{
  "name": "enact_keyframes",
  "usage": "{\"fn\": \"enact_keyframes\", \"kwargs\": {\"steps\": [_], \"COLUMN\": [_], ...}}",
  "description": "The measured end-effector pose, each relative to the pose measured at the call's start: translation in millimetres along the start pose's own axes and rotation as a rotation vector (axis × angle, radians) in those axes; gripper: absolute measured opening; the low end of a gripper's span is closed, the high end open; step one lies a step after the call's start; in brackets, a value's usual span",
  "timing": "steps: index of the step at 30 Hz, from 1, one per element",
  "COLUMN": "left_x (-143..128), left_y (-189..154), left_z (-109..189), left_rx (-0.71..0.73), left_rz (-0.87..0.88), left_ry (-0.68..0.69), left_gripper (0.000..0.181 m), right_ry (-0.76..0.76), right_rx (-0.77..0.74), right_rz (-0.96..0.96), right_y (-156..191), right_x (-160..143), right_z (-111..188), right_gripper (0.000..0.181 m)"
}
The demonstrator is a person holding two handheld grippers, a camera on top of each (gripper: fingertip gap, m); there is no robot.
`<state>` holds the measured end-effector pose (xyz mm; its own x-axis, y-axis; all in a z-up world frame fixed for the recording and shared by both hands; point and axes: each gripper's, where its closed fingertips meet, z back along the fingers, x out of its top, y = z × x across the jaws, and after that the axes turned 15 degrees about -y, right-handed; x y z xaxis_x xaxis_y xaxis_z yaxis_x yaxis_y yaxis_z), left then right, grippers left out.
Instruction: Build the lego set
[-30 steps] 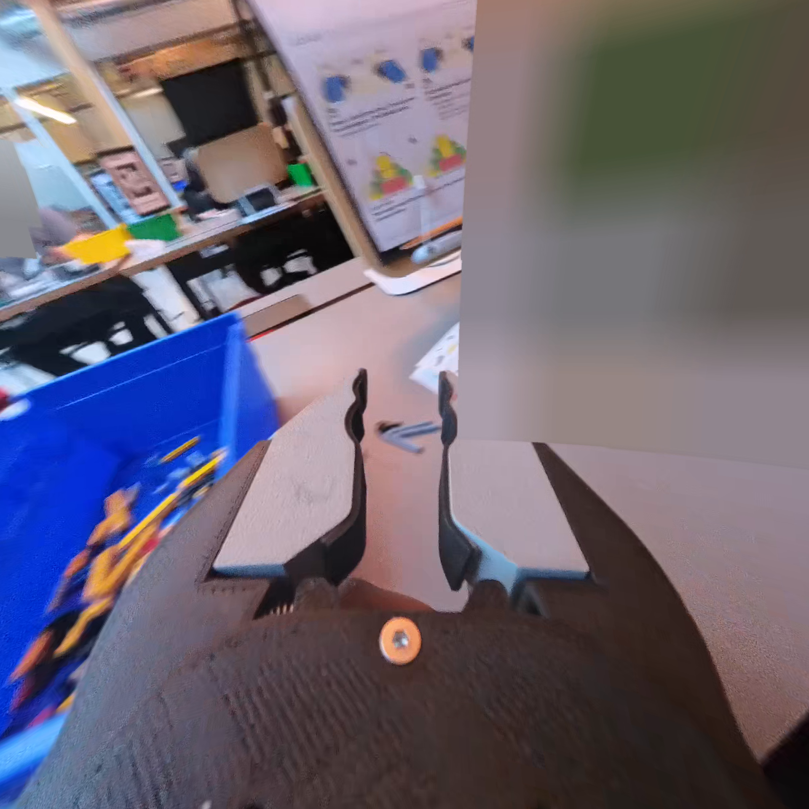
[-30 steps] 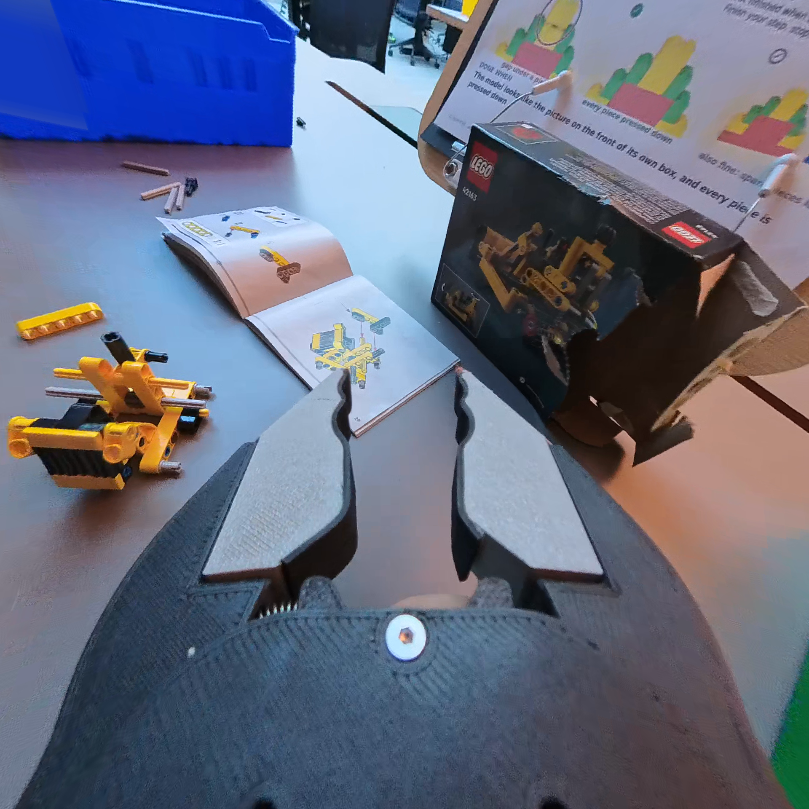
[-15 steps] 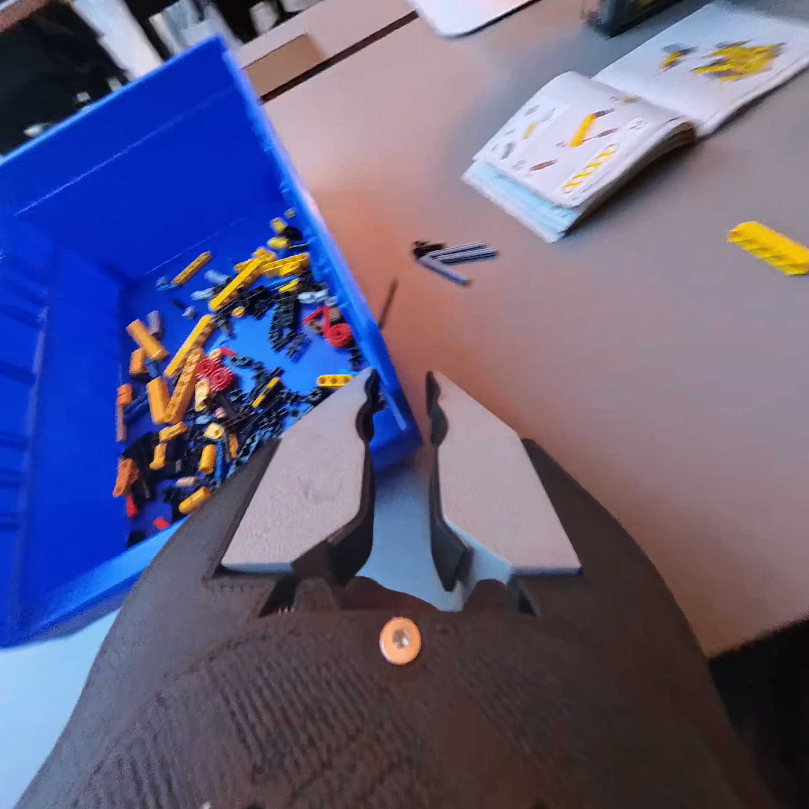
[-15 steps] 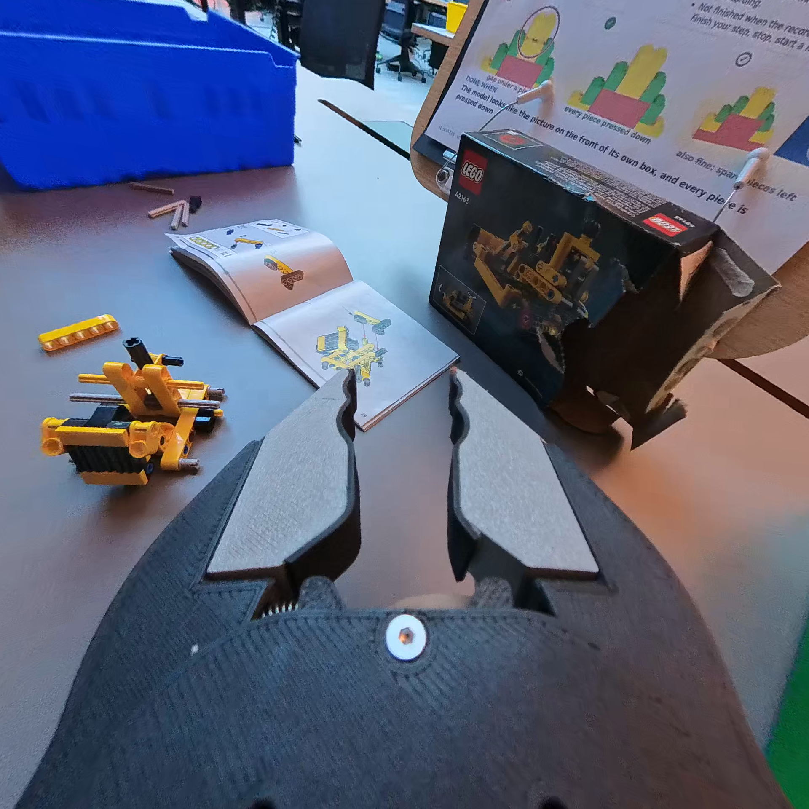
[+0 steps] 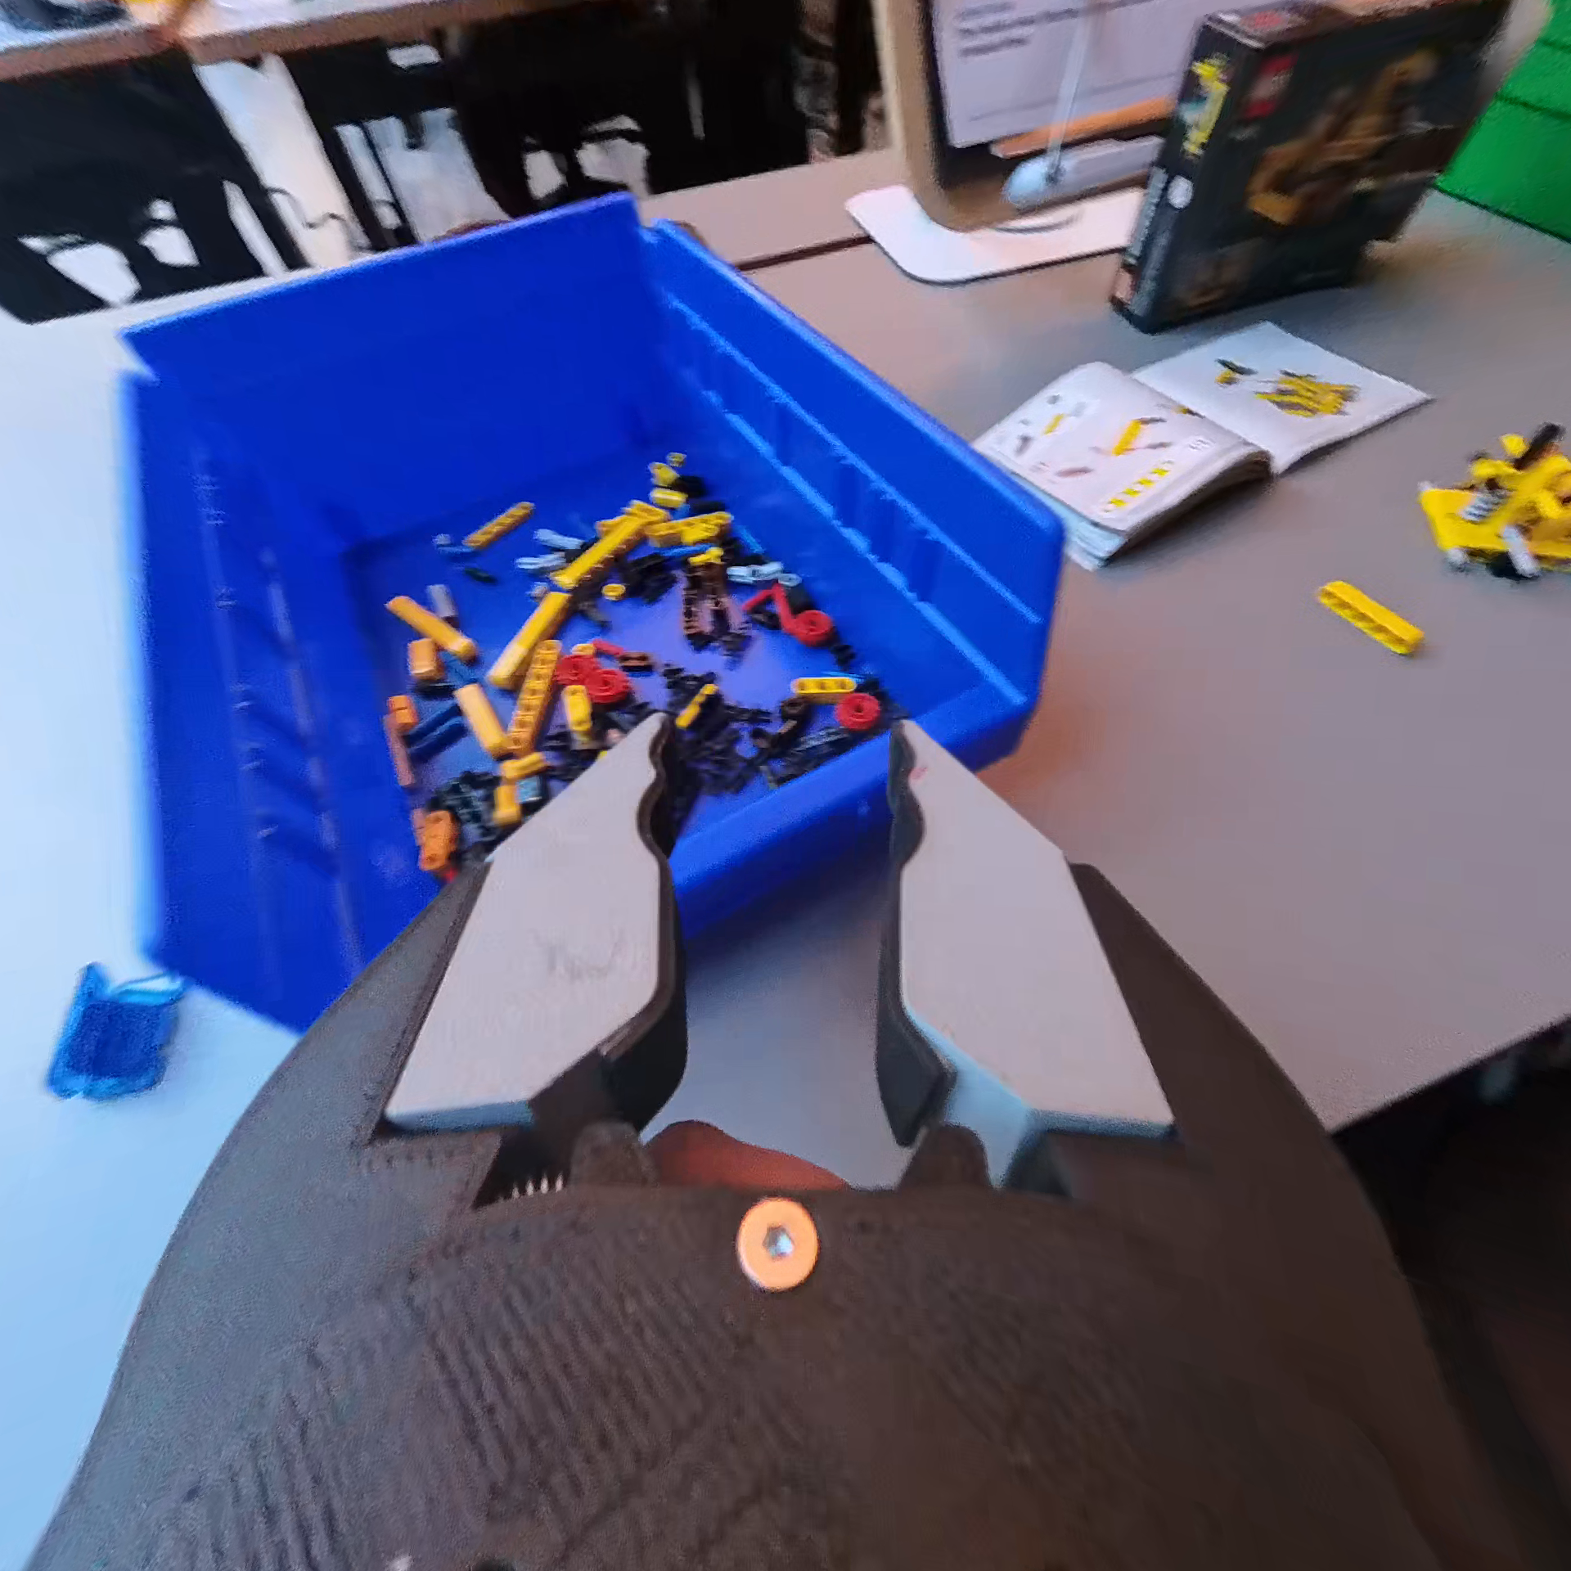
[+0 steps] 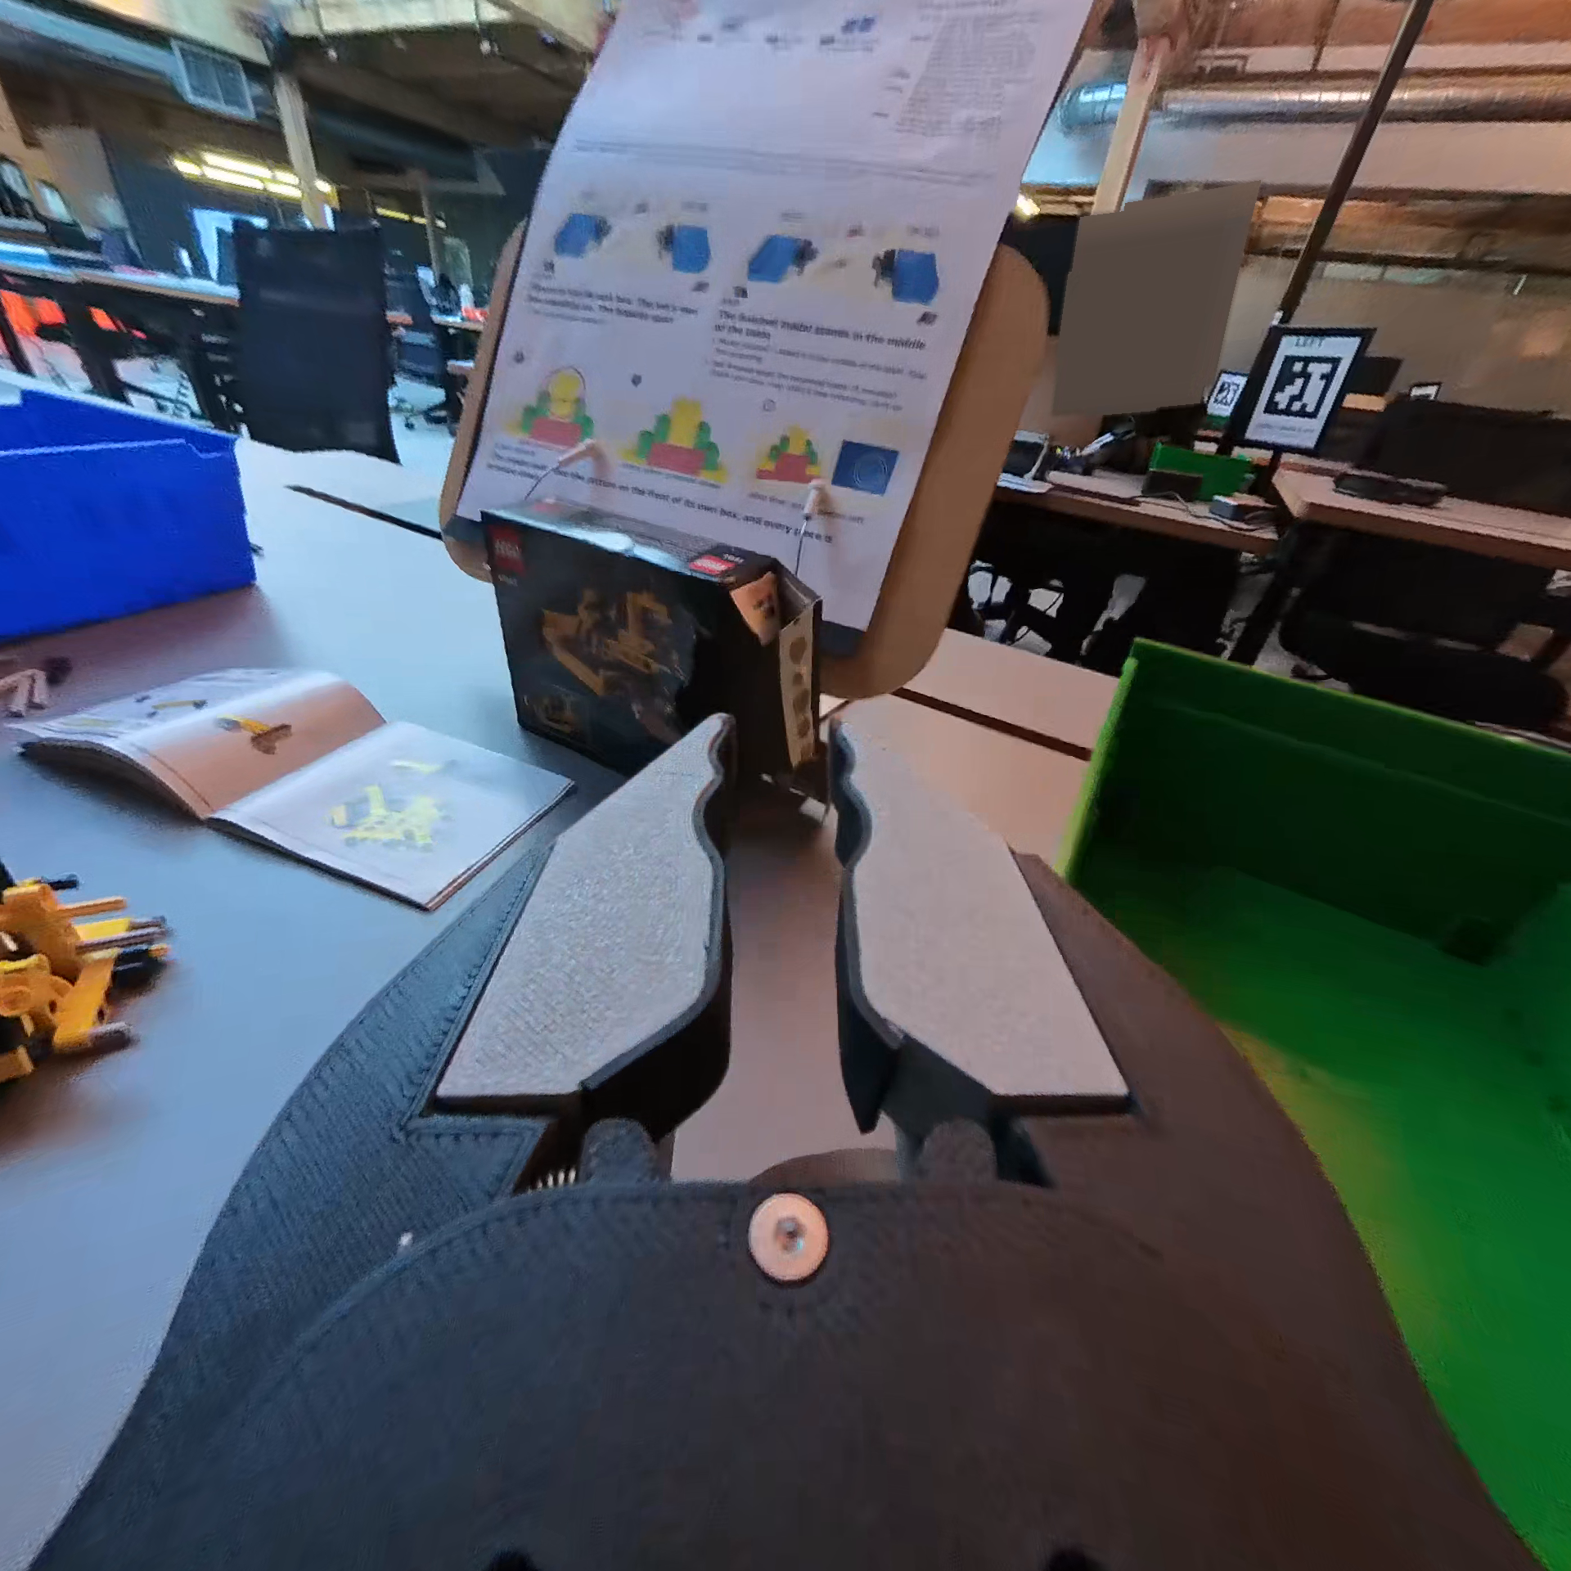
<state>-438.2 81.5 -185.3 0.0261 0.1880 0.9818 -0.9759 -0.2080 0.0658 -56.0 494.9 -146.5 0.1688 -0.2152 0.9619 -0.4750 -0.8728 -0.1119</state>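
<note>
Two grippers, both empty. Left gripper (image 5: pixel 775 748) held above the near wall of the blue bin (image 5: pixel 859 510), jaws released and spread wide with nothing between them. Right gripper (image 6: pixel 780 752) held low over the table (image 6: pixel 357 612), jaws also released but with a narrower gap, pointing toward the black box (image 6: pixel 629 646) of the set.

Many loose pieces (image 5: pixel 612 646) on the bin floor: yellow, black, a few red, mixed in a heap. Beside the bin on the dark table, an open booklet (image 5: pixel 1190 433) lying flat. Near it, one single yellow beam (image 5: pixel 1369 606), apart from everything else. Farther right, at the picture edge, a half-built yellow model (image 5: pixel 1505 527) standing on the table; the same model partly visible at the left edge of the right wrist view. Behind the box, a board with a printed sheet (image 6: pixel 765 280) standing upright. Right of the gripper, a green bin (image 6: pixel 1326 850). Small blue object (image 5: pixel 110 1029) lying left of the blue bin, too blurred to identify.
</note>
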Motion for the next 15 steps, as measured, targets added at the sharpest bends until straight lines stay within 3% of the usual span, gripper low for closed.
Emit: {"fn": "enact_keyframes", "kwargs": {"steps": [8,15], "left_x": [21.9,23.1], "left_y": [72.9,95.0], "left_z": [19.8,15.1], "left_rx": [0.245,0.242], "left_rz": [-0.038,-0.063], "left_ry": [-0.110,-0.143], "left_gripper": [0.025,0.025], "right_ry": [0.140,0.174], "right_rx": [0.110,0.064], "right_rz": [0.004,-0.047], "right_y": [29.1,19.8], "right_x": [-40.1,-52.5], "right_z": [-10.4,-12.1], "right_gripper": [0.020,0.024]}}
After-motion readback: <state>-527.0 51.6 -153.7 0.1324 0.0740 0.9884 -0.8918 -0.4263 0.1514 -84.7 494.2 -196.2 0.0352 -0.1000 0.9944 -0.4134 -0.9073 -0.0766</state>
